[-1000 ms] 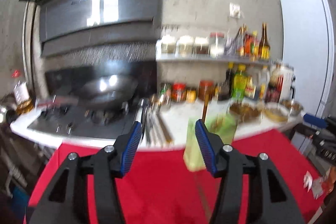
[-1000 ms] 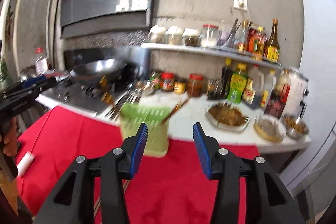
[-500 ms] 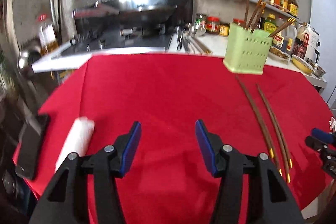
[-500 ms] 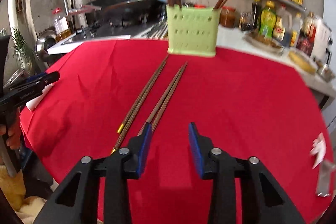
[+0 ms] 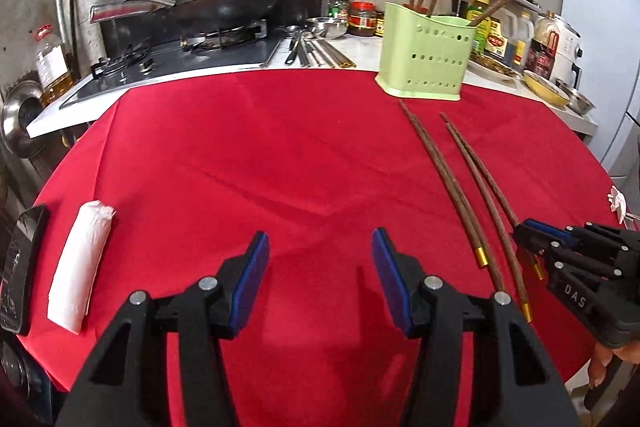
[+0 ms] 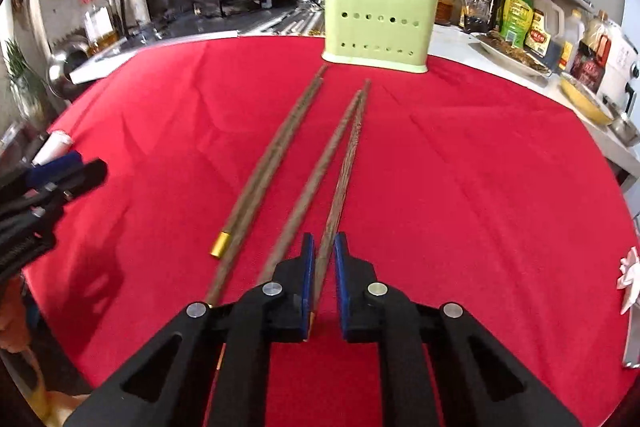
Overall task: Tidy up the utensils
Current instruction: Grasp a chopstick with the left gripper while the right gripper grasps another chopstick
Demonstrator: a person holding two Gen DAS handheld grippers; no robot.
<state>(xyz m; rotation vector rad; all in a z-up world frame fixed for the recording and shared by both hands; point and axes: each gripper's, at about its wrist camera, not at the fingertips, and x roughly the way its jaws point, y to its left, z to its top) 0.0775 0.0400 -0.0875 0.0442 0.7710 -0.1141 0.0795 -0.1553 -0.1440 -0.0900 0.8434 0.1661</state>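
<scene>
Several long dark wooden chopsticks with gold caps lie on the red tablecloth [image 5: 240, 147], pointing at a pale green perforated holder [image 6: 376, 19] that has more chopsticks standing in it. My right gripper [image 6: 322, 247] is low over their near ends, its jaws closing with both blue pads pressing the rightmost chopstick [image 6: 346, 163]. Another chopstick [image 6: 320, 163] lies just left of it, and a pair [image 6: 272, 155] further left. My left gripper [image 5: 320, 259] hovers open over bare cloth with nothing between its fingers. From there the holder [image 5: 424, 63], the chopsticks [image 5: 440, 179] and the right gripper [image 5: 524, 239] appear on the right.
A white rolled tissue [image 5: 78, 259] and a dark phone [image 5: 20, 267] lie at the table's left edge. Behind the table runs a counter with a stove and wok [image 5: 224, 3], metal utensils [image 5: 316, 51], jars, bottles and bowls [image 5: 544, 93]. A white wrapper [image 6: 628, 279] lies far right.
Both views have swung down from the kitchen wall to the tabletop as the grippers came lower. The right jaws have narrowed from wide apart onto one chopstick. The left jaws kept their width.
</scene>
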